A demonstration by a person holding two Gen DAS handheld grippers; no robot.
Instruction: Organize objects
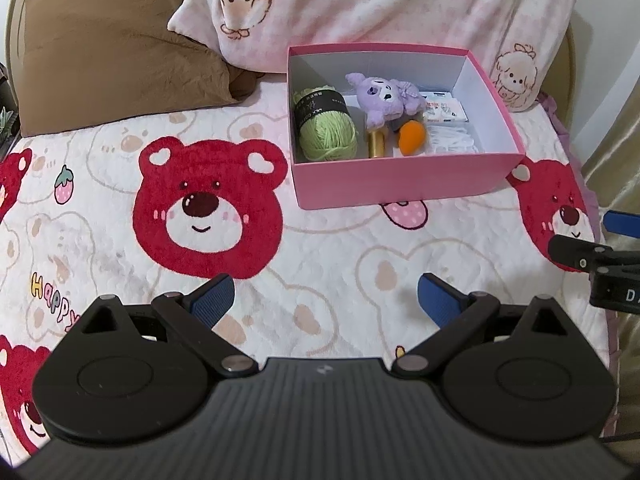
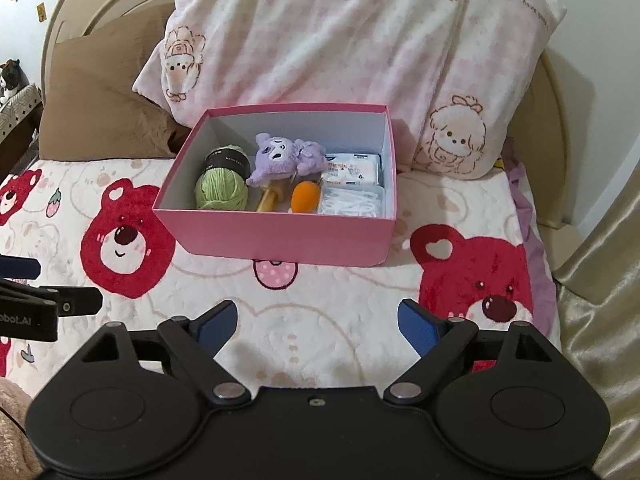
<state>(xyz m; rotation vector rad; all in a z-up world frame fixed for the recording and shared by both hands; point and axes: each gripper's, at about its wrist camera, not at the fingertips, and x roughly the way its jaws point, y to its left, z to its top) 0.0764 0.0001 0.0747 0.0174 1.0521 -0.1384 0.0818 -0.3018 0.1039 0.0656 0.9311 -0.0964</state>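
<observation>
Both jaws wide, pink box (image 2: 280,236) ahead

Readable text on the bed and the gear

Bedspread (image 1: 340,248): the word "Happy" in coloured letters at the lower left of the left wrist view, its end hidden behind the gripper body. Yarn ball (image 1: 326,128) in the pink box (image 1: 400,180): black band with pale print, "MILK COTT…" partly legible, the rest too small. Pillow (image 2: 360,40): small brown "have good…" at the upper right of the right wrist view. Left gripper (image 2: 24,304), at the left edge of that view: "…obot.AI". Right gripper (image 1: 612,272), at the right edge of the left wrist view: "DA…", cut off. Tissue pack (image 2: 352,169): print unreadable.
</observation>
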